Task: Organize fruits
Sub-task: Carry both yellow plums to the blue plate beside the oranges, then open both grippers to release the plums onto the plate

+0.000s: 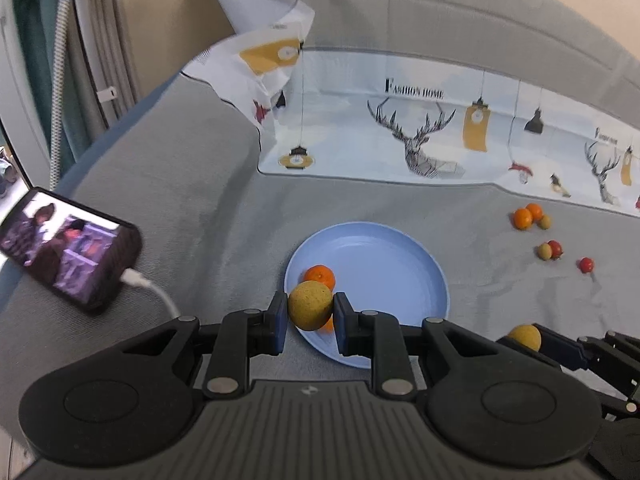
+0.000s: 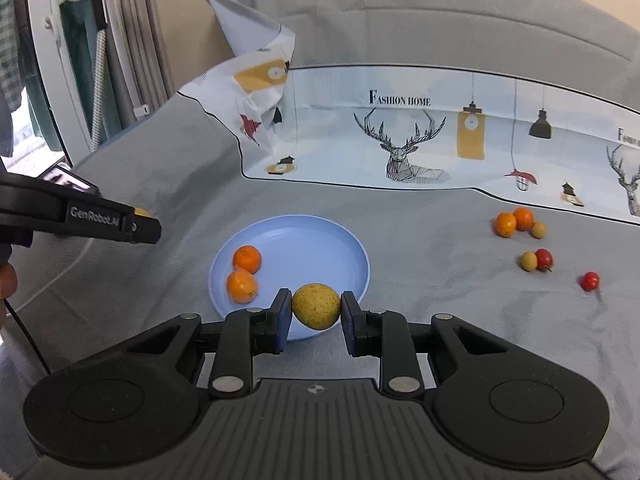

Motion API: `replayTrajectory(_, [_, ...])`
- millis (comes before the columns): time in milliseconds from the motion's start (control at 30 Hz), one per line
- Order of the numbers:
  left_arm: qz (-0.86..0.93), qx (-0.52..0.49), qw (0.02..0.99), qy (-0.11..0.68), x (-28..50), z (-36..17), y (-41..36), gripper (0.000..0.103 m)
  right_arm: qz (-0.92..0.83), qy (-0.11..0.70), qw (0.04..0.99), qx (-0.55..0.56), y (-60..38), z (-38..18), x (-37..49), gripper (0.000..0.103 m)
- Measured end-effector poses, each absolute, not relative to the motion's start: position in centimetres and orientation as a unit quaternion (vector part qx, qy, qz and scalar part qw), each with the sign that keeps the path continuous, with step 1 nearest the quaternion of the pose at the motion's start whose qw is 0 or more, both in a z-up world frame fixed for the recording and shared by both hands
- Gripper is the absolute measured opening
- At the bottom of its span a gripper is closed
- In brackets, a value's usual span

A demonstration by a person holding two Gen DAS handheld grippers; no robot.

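Observation:
A blue plate (image 1: 384,264) (image 2: 312,248) lies on the grey cloth and holds two oranges (image 2: 244,272). My left gripper (image 1: 310,312) is shut on a yellow-brown fruit (image 1: 310,306) over the plate's near left rim. My right gripper (image 2: 316,310) is shut on a second yellow-brown fruit (image 2: 316,306) over the plate's near rim; it also shows in the left wrist view (image 1: 524,336). To the right on the cloth lie two oranges (image 2: 514,220), two small yellow-brown fruits (image 2: 528,260) and two red fruits (image 2: 590,280).
A phone (image 1: 68,248) with a white charging cable lies on the cloth to the left. A printed deer-pattern cloth (image 2: 400,140) covers the back. A curtain and a window frame (image 2: 52,60) stand at the far left.

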State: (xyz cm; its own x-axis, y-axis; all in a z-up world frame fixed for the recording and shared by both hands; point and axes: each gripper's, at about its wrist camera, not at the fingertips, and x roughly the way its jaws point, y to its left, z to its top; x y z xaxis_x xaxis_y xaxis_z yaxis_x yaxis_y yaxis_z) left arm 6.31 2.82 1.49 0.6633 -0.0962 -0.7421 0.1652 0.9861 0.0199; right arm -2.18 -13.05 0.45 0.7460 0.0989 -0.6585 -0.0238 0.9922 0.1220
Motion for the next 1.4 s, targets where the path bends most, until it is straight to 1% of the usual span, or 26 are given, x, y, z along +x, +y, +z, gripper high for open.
replayTrajectory(367, [-0.068, 0.057, 0.89, 0.447, 13.2, -4.2, 0.4, 0.026, 0.039, 0.397, 0.916, 0.042, -12.4, -5.1, 5.9, 0.028])
replayTrajectory(733, [-0.046, 0.069, 0.875, 0.477, 16.9, -8.7, 0.0, 0.027, 0.044, 0.431, 0.901, 0.039, -11.8, -9.3, 9.5, 0.028])
replayTrajectory(767, [-0.05, 0.069, 0.875, 0.476, 17.0, -8.7, 0.1, 0.032, 0.044, 0.432, 0.9, 0.038, -11.7, -9.5, 9.6, 0.028])
replayTrajectory(800, [-0.059, 0.068, 0.875, 0.475, 17.0, -8.6, 0.2, 0.041, 0.046, 0.432, 0.9, 0.037, -11.7, -9.6, 9.7, 0.028])
replayTrajectory(833, [-0.065, 0.067, 0.877, 0.472, 17.1, -8.4, 0.2, 0.068, 0.048, 0.431, 0.9, 0.039, -11.6, -9.6, 10.0, 0.029])
replayTrajectory(867, [-0.071, 0.062, 0.882, 0.463, 17.0, -7.9, 0.3, 0.094, 0.05, 0.429, 0.901, 0.043, -11.7, -9.5, 10.0, 0.038])
replayTrajectory(900, [-0.071, 0.053, 0.889, 0.449, 16.7, -7.3, 0.6, 0.102, 0.052, 0.427, 0.902, 0.043, -11.7, -9.3, 10.0, 0.053])
replayTrajectory(967, [-0.064, 0.035, 0.901, 0.429, 15.9, -6.0, 1.2, 0.103, 0.049, 0.423, 0.904, 0.035, -11.6, -8.6, 9.4, 0.066])
replayTrajectory(1000, [-0.064, 0.033, 0.899, 0.432, 15.6, -5.5, 1.3, 0.103, 0.049, 0.424, 0.904, 0.03, -11.5, -8.1, 8.9, 0.07])
replayTrajectory(1067, [-0.057, 0.032, 0.898, 0.435, 14.3, -4.8, 1.5, 0.103, 0.049, 0.428, 0.902, 0.026, -11.8, -7.2, 7.3, 0.074])
replayTrajectory(1100, [-0.054, 0.036, 0.899, 0.432, 13.5, -4.4, 1.5, 0.103, 0.047, 0.431, 0.901, 0.025, -12.1, -6.6, 6.3, 0.079])
replayTrajectory(1167, [-0.055, 0.053, 0.9, 0.428, 11.4, -3.6, 1.4, 0.103, 0.041, 0.437, 0.898, 0.027, -12.5, -5.5, 4.0, 0.086])
replayTrajectory(1233, [-0.056, 0.073, 0.9, 0.426, 9.0, -3.0, 1.4, 0.103, 0.037, 0.437, 0.898, 0.029, -12.8, -4.4, 1.7, 0.087])
replayTrajectory(1300, [-0.057, 0.086, 0.901, 0.422, 6.6, -2.5, 1.4, 0.103, 0.03, 0.427, 0.903, 0.026, -12.9, -3.2, -0.7, 0.092])
replayTrajectory(1400, [-0.058, 0.099, 0.901, 0.419, 3.5, -1.9, 1.7, 0.103, 0.011, 0.407, 0.913, 0.027, -12.8, -1.8, -3.7, 0.094])
